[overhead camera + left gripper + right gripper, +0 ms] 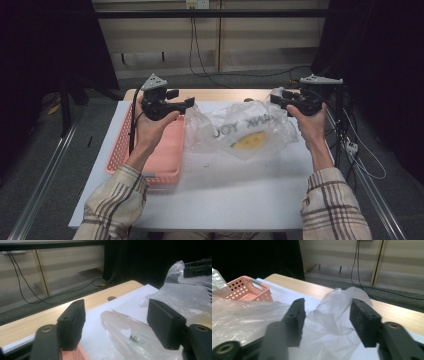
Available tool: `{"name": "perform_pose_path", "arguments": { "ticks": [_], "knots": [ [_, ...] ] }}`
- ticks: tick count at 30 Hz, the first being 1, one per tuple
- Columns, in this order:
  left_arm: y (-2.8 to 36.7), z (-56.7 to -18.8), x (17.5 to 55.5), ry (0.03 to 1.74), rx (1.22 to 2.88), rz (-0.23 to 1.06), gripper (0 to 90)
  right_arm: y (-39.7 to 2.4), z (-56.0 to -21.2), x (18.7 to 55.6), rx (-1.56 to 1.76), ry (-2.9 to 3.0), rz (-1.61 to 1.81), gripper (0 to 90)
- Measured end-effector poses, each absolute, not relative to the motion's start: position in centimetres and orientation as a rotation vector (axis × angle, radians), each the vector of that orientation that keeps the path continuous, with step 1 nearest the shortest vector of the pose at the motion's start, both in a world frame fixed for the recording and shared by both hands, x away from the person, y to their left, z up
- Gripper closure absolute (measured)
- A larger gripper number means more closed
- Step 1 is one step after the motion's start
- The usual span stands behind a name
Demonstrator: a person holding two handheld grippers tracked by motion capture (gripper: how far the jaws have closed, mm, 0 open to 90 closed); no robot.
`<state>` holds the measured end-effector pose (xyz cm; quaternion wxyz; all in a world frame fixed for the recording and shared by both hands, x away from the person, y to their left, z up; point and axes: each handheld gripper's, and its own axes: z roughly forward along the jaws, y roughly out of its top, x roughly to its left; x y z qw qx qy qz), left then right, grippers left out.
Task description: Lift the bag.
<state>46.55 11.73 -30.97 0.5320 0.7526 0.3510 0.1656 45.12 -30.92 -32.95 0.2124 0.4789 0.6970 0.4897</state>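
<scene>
From above, a clear plastic bag [247, 130] lies crumpled on the white surface [225, 195] beside a pink basket [167, 155]. The left tongs [116, 323] stand apart over the bag's edge. The right tongs [327, 322] gape around a bag fold.

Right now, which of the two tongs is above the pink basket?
The left tongs, held over the pink basket; the right tongs is at the plastic bag's far corner.
</scene>
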Motion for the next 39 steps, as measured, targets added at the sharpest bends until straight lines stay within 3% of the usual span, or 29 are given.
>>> {"name": "perform_pose_path", "arguments": {
  "ticks": [3, 7, 8, 15, 21, 28, 31, 32, 36, 37, 39],
  "knots": [
    [11.9, -30.7, 46.1, 0.831, 1.802, 0.403, 21.0, -31.0, -32.9, 44.9, 1.336, 1.933, 1.339, 40.9],
    [12.3, -29.8, 44.9, 0.81, 1.769, 0.415, 16.3, -31.0, -32.8, 44.8, 1.305, 1.976, 1.356, 84.9],
    [12.4, -29.5, 44.5, 0.8, 1.765, 0.425, 15.1, -31.0, -32.9, 44.9, 1.307, 1.974, 1.355, 88.0],
    [13.5, -29.0, 42.1, 0.75, 1.755, 0.461, 8.8, -31.5, -33.2, 46.6, 1.376, 1.888, 1.267, 90.0],
    [13.6, -31.5, 41.5, 0.745, 1.82, 0.446, 8.8, -32.0, -34.4, 48.5, 1.437, 1.866, 1.189, 90.0],
    [10.2, -33.4, 40.1, 0.626, 1.943, 0.405, 9.5, -31.2, -35.8, 48.7, 1.433, 1.875, 1.219, 90.0],
    [8.5, -33.7, 40.4, 0.611, 1.971, 0.413, 17.5, -31.1, -35.5, 48.6, 1.422, 1.875, 1.237, 88.2],
    [8.2, -33.9, 40.8, 0.611, 1.979, 0.389, 25.7, -31.0, -35.4, 48.4, 1.421, 1.882, 1.247, 84.1],
    [7.4, -34.6, 42.4, 0.632, 1.97, 0.302, 78.7, -31.0, -34.8, 47.7, 1.388, 1.896, 1.262, 69.4],
    [7.2, -34.6, 42.5, 0.644, 1.964, 0.286, 85.8, -31.0, -34.7, 47.5, 1.384, 1.894, 1.269, 65.3],
    [7.1, -34.2, 42.6, 0.639, 1.951, 0.273, 89.6, -31.1, -34.4, 47.1, 1.382, 1.9, 1.275, 59.6]
  ]
}}
